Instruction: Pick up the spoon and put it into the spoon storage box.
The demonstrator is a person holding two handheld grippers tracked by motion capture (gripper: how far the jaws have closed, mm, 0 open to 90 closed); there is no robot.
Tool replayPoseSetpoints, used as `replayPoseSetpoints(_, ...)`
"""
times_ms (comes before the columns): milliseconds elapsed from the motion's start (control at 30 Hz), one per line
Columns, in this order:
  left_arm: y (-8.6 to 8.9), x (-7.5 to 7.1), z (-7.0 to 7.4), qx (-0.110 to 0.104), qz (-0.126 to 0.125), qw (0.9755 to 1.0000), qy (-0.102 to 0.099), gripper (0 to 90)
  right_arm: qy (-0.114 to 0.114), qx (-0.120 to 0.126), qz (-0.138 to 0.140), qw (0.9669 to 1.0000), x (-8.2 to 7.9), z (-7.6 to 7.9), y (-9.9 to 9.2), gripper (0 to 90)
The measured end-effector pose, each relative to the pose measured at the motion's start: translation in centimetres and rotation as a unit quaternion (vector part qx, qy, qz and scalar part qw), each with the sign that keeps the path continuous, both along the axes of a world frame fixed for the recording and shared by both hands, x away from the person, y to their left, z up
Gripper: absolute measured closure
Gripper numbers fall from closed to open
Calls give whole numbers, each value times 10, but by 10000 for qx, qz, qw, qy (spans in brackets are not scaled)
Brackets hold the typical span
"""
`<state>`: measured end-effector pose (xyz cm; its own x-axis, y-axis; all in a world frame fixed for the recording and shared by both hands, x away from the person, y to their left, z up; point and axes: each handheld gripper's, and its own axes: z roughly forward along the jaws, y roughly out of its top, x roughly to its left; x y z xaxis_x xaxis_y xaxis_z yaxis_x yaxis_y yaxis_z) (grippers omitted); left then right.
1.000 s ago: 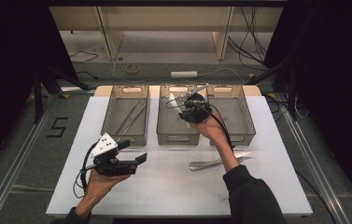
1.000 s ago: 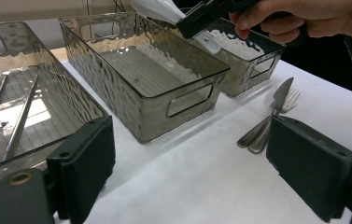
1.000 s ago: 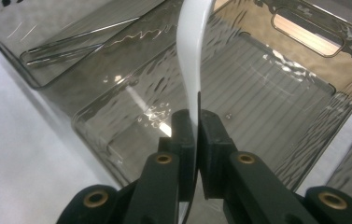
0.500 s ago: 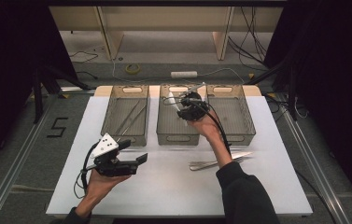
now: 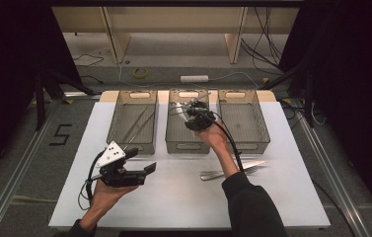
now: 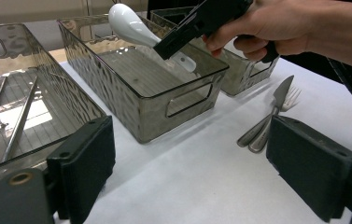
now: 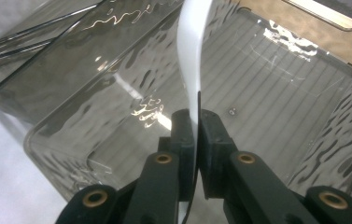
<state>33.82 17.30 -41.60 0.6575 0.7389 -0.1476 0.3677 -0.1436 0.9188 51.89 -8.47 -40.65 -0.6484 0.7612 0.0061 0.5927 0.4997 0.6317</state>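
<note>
right gripper view: over the middle bin [image 7: 267,93], the right gripper [image 7: 196,122] pinches a white spoon [image 7: 193,51] by its thin handle; likely light, stiff, slippery, chippable.

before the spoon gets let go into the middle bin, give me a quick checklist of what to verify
1. Right tongs shut on the spoon handle: ok.
2. Spoon over the middle bin, inside its walls: ok.
3. Bin floor under the spoon bare: ok.
4. Spoon low enough for a soft drop: not ok, it hangs above the rim in the left gripper view.
5. Left tongs open and out of the way, short of the bin: ok.
6. Knife and fork on the table, apart from the bins: ok.
</note>
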Motion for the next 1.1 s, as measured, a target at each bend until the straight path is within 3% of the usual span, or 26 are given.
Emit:
replayPoseSetpoints(300, 0, 0, 0, 8, 2, 10000, 31, 150, 168, -33, 23, 9999, 2, -10, 4, 847)
replayPoseSetpoints(533, -1, 0, 0, 24, -1, 10000, 34, 150, 212, 139, 113, 9996, -1, -6, 0, 698)
replayPoseSetpoints(600, 0, 0, 0, 37, -5, 10000, 35, 150, 183, 298, 129, 9993, -5, 0, -3, 648)
replayPoseSetpoints(700, 0, 1, -1, 27, 12, 10000, 44, 150, 148, 470, 278, 9984, -14, 8, -6, 528)
replayPoseSetpoints(867, 0, 1, -1, 36, 25, 10000, 32, 150, 32, 668, 514, 9964, -36, 18, -18, 434)
replayPoseSetpoints(1100, 0, 1, -1, 23, 44, 10000, 28, 150, -198, 894, 569, 9942, -73, 21, -36, 402)
